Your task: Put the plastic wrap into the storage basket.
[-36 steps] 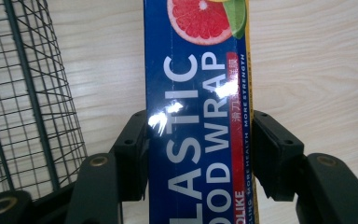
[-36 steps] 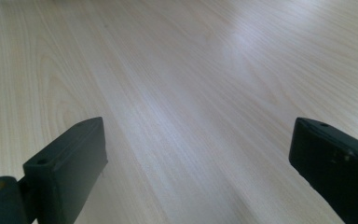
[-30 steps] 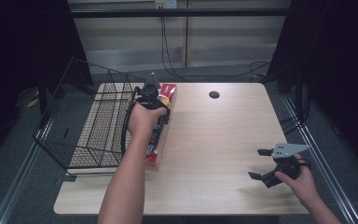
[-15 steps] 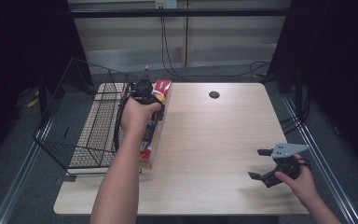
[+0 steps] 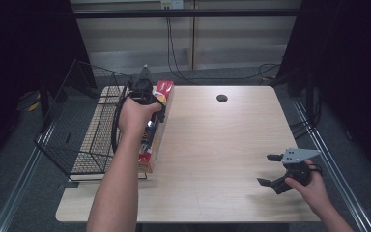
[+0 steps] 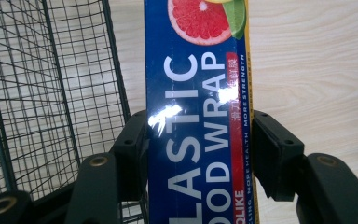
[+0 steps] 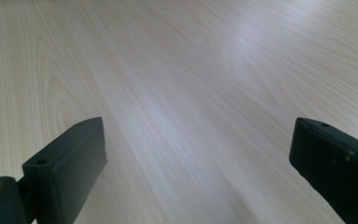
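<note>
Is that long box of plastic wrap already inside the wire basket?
Not yet. The box sits beside the basket, over the table, clamped in the left gripper.

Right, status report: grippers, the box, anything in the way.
Left gripper shut on plastic wrap box. Right gripper open over bare table. Wire basket alongside the box.

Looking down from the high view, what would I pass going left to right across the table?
Wire basket → plastic food wrap box held in the left gripper → round hole in the tabletop → right gripper, fingers apart.
</note>
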The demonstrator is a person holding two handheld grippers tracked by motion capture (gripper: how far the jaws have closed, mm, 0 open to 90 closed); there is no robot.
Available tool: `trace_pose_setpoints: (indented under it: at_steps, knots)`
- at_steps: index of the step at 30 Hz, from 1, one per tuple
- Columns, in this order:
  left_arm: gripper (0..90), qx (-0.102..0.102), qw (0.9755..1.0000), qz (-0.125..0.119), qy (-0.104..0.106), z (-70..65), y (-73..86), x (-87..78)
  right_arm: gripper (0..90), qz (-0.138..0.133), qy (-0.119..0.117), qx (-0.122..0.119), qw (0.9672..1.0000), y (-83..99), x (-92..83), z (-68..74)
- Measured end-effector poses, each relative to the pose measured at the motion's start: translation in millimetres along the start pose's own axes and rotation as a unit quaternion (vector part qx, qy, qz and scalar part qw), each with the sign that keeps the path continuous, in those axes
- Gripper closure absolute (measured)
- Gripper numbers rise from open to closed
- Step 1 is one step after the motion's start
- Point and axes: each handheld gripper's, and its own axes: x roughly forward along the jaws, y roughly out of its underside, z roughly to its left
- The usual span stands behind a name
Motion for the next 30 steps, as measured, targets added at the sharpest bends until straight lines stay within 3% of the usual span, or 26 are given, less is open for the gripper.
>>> trace_pose_setpoints:
  at_steps: [30]
  knots:
    - [44.7,-0.019,0.9997,-0.006,-0.011,24.7,4.0,-33.0,3.4,0.002,0.006,0.0,1.0,0.0,-1.0,0.7]
